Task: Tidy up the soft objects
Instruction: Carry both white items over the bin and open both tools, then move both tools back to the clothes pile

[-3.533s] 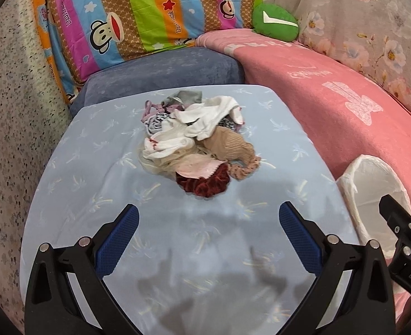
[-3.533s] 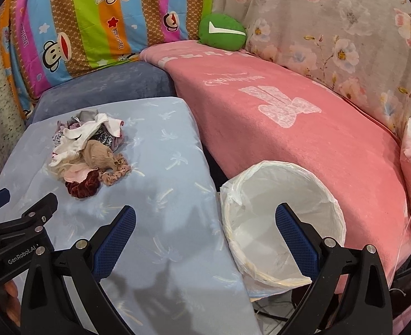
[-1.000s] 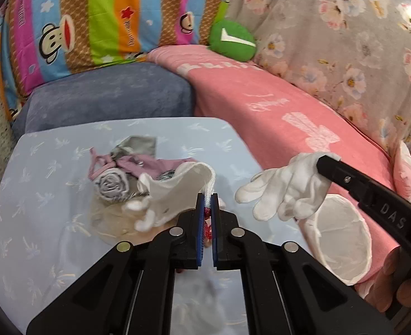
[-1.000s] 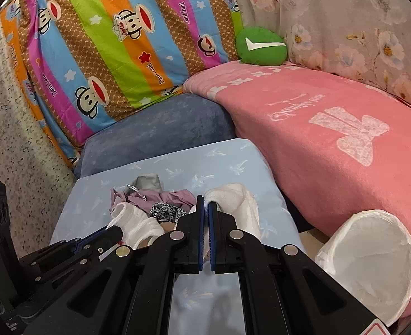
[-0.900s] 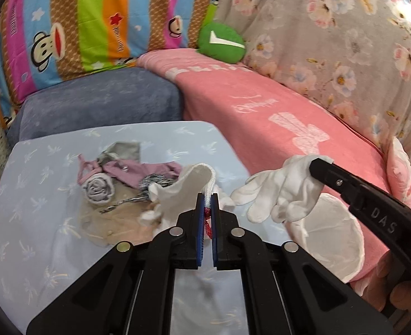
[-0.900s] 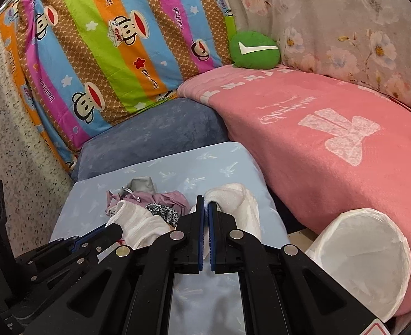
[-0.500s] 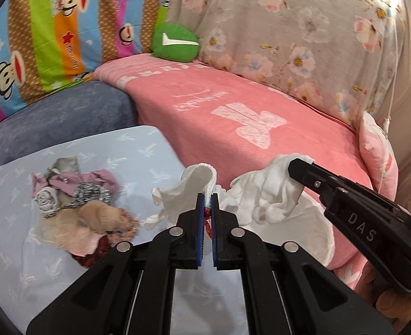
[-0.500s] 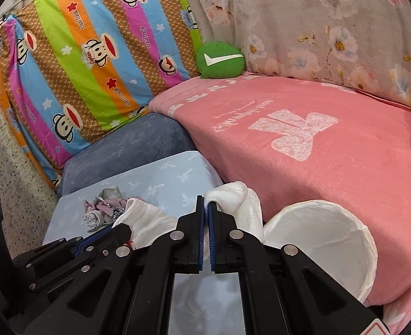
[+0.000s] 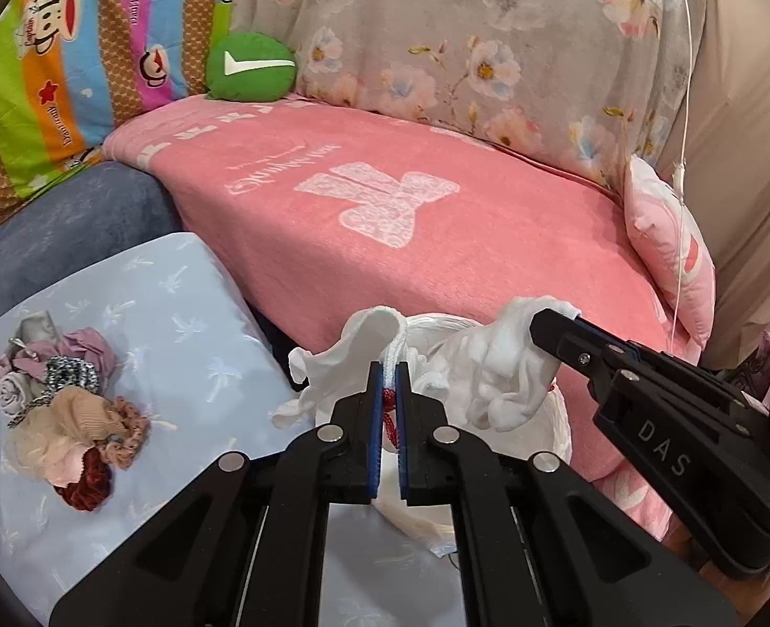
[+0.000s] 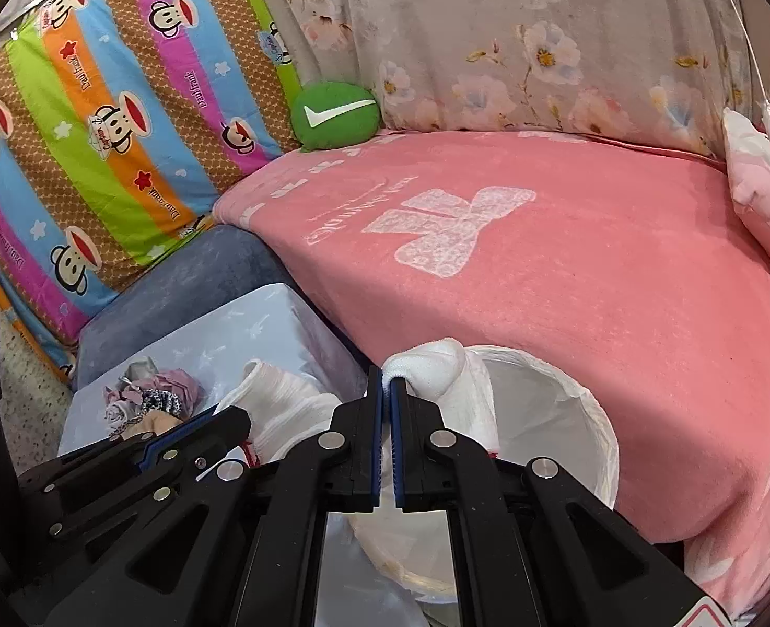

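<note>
Left tongs [image 9: 389,381] pinched tight on soft white cloth glove [image 9: 343,360]; right tongs [image 10: 386,397] squeezing its twin [image 10: 447,381], both over round white-lined basket [image 10: 568,418], ready to drop.

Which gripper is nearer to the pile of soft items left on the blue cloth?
Left. The left gripper, shut on a white glove, hangs beside the pile, near the cloth's edge. The right gripper holds its white glove over the basket, farther away.
</note>
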